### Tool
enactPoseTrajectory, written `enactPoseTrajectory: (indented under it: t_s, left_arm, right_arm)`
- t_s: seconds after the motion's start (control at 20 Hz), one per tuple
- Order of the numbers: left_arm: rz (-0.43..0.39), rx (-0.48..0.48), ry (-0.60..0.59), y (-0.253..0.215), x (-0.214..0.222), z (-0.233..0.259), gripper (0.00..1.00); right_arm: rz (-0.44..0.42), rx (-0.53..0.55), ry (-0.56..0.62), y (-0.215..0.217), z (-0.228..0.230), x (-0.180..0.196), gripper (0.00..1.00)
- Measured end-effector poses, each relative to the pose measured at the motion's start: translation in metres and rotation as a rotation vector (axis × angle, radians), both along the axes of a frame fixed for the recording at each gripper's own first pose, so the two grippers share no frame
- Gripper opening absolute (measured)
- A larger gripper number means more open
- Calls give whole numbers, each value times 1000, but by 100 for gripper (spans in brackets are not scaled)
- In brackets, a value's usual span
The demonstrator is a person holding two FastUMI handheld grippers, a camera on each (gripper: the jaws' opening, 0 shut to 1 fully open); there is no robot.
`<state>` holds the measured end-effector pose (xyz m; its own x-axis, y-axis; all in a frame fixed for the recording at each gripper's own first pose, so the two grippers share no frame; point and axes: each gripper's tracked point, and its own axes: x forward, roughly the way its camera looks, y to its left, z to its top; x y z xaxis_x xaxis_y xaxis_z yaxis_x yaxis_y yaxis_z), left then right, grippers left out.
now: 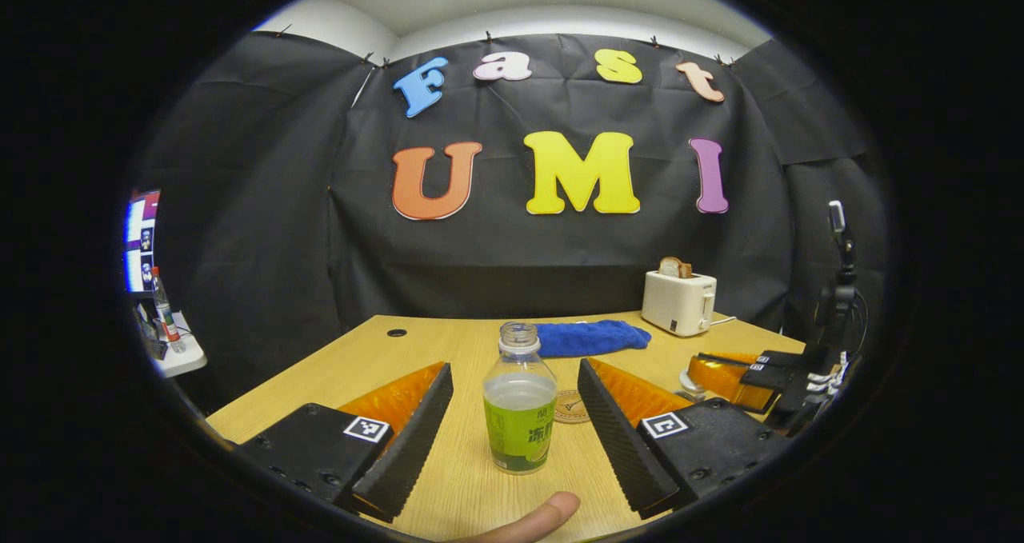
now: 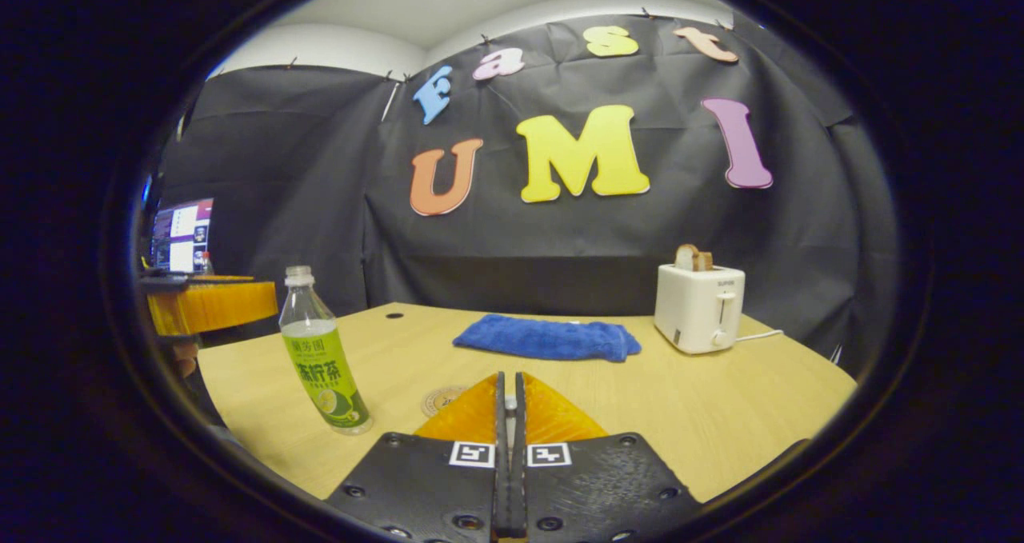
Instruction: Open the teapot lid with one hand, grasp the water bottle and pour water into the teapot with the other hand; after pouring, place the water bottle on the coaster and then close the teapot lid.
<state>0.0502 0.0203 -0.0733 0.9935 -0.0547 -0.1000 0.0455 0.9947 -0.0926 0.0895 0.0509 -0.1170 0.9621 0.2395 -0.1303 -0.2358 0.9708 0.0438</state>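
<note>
1. Left gripper view: my left gripper (image 1: 512, 415) is spread wide, and the water bottle (image 1: 520, 403) stands upright on the table (image 1: 448, 495) between its fingers, touching neither. The bottle has no cap and is roughly half full.

2. Same view: the coaster (image 1: 570, 406) lies flat just behind the bottle, partly hidden by it. Farther back are a blue cloth (image 1: 590, 337) and a toaster (image 1: 678, 301). At the right edge I see my other gripper (image 1: 748, 371). A pale rounded shape sits beneath it, possibly the teapot, but I cannot tell.

3. Right gripper view: my right gripper (image 2: 510, 403) is clenched, fingers pressed together. Something small sits at their tips, perhaps the lid knob; it is too small to be sure.

4. Same view: the bottle (image 2: 324, 351) stands to the left on the table (image 2: 720, 415), well apart from these fingers, with the coaster (image 2: 442, 400) beside it.

5. Handling, as I judge it: the bottle is thin plastic, light, and will dent under a hard squeeze. Being open, it can spill if tipped early or jerked. I would close the fingers on the labelled middle, where the wall is straight and the wrap gives some grip, rather than on the tapered shoulder.
</note>
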Motion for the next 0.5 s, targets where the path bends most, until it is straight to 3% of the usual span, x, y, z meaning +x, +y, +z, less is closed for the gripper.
enactPoseTrajectory:
  t_s: [0.3,0.5]
  left_arm:
    - [22,11,5,5,12,-19,98]
    - [-6,-27,18,-4,23,-41,99]
  right_arm:
    - [-53,29,-58,-37,49,-20,0]
    - [-82,30,-87,-54,66,-27,0]
